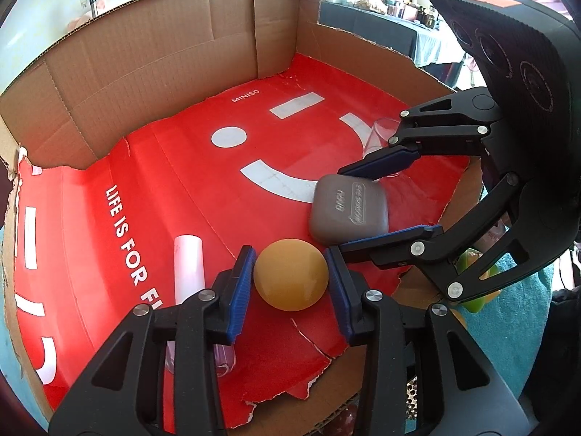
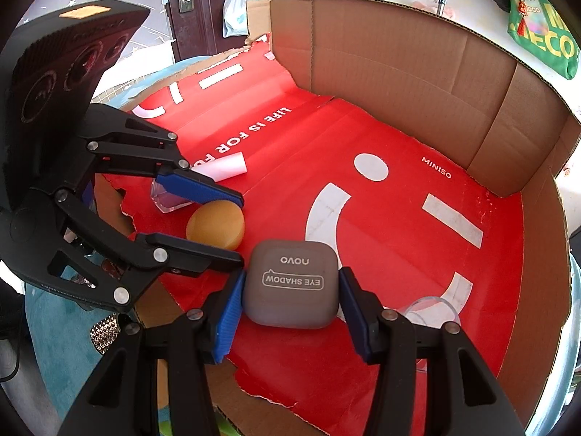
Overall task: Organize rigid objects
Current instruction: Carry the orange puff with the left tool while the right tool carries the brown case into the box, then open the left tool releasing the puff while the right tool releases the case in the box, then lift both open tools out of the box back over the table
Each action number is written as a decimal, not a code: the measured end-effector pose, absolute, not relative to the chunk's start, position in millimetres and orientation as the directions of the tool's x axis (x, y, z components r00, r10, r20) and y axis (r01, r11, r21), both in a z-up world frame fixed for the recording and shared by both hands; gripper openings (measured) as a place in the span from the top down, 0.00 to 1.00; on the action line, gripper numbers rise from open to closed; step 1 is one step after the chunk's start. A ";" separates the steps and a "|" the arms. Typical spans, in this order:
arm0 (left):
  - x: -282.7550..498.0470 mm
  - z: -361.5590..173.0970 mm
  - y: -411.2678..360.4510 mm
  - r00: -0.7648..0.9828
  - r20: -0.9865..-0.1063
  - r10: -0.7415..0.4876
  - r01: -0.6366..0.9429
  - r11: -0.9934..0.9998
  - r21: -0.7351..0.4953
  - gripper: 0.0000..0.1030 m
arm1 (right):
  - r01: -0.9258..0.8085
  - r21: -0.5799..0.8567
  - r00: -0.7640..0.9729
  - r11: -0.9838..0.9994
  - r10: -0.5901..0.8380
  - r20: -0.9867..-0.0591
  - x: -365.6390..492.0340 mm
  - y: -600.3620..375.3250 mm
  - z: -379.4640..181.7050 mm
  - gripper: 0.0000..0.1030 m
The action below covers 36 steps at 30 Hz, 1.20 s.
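A yellow round puck-like object [image 1: 290, 279] rests on the red floor of a cardboard box [image 1: 145, 65]. My left gripper [image 1: 289, 256] is shut on the puck, one blue pad on each side. In the right wrist view the puck [image 2: 214, 225] shows between the left gripper's [image 2: 239, 228] fingers. Just right of it lies a grey square eye shadow case [image 2: 292, 283]. My right gripper [image 2: 292, 272] is shut on the case, pads against its two sides. The left wrist view shows the case [image 1: 348, 210] between the right gripper's [image 1: 342, 209] fingers.
A pink-white tube [image 1: 188, 265] and a small clear bottle with purple content [image 2: 170, 196] lie left of the puck. A clear cup [image 2: 432, 309] lies on its side by the right gripper. Cardboard walls [image 2: 399, 72] rise at the back. A metal grater [image 2: 105, 334] lies outside the box.
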<state>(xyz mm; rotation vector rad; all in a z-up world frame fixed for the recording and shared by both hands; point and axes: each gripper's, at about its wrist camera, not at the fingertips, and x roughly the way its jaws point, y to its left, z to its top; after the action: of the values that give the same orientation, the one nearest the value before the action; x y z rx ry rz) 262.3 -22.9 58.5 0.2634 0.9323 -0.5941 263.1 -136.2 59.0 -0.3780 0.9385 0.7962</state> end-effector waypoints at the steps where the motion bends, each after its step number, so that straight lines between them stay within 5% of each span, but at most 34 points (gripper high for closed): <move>1: 262.3 58.5 -23.2 0.452 -0.815 -0.363 0.584 0.811 -0.037 0.63 | -0.748 0.042 0.342 0.663 0.439 -0.831 263.0 -136.1 58.7 0.47; 17: 246.7 79.7 -10.7 0.512 -0.779 -0.363 0.557 0.830 -0.020 0.44 | -0.743 0.022 0.371 0.669 0.439 -0.818 249.8 -140.6 72.0 0.43; 25: 213.8 105.4 -2.6 0.598 -0.712 -0.367 0.510 0.860 -0.014 0.31 | -0.714 -0.009 0.446 0.701 0.445 -0.776 224.9 -154.2 105.8 0.31; 36: 153.3 136.2 5.6 0.704 -0.615 -0.356 0.428 0.903 -0.032 0.26 | -0.653 -0.030 0.570 0.757 0.465 -0.677 171.7 -173.4 157.3 0.14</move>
<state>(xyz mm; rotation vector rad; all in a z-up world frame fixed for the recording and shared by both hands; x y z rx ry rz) 153.3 5.6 136.2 0.1166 0.6583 -0.4369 171.7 -173.4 157.3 -0.2916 0.7015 0.6673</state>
